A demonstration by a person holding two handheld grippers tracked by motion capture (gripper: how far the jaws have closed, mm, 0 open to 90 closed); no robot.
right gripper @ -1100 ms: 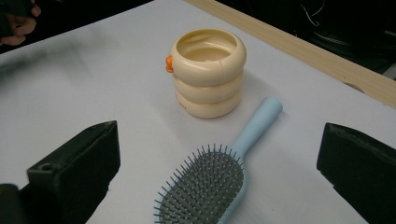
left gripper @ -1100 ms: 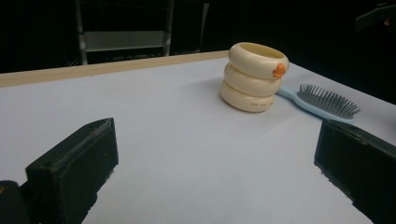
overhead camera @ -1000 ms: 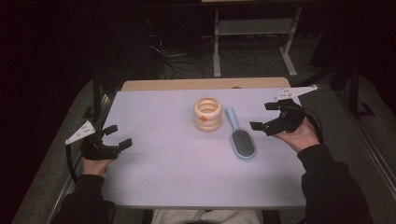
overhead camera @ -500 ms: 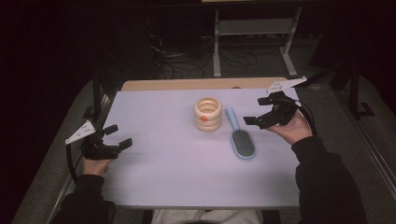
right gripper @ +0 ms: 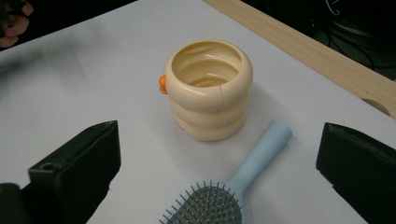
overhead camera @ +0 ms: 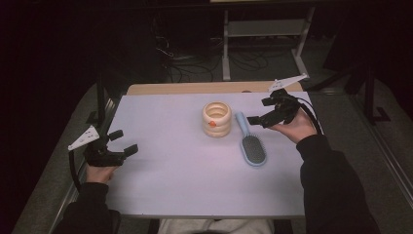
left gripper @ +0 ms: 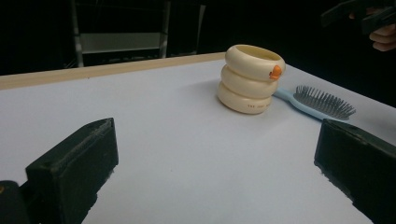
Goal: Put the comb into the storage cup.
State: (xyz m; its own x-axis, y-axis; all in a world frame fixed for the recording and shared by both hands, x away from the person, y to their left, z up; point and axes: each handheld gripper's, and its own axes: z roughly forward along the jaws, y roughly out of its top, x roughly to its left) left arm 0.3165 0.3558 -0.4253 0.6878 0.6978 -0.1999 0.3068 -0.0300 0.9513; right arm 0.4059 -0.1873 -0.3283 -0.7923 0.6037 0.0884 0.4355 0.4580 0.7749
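Pale table [overhead camera: 160,190] holds the cream ringed cup [overhead camera: 216,118] upright with the blue hairbrush [overhead camera: 251,146] just beside it, untouched; right gripper [overhead camera: 265,110], jaws spread wide, hovers near the brush handle, left gripper [overhead camera: 122,143], also spread, sits well apart from the cup, so no grasp made yet.

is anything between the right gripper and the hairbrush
Nothing visible is. The right gripper, jaws open, hovers beside the blue hairbrush, with bare table around it. The cream ringed cup stands past the handle end, off to the side.
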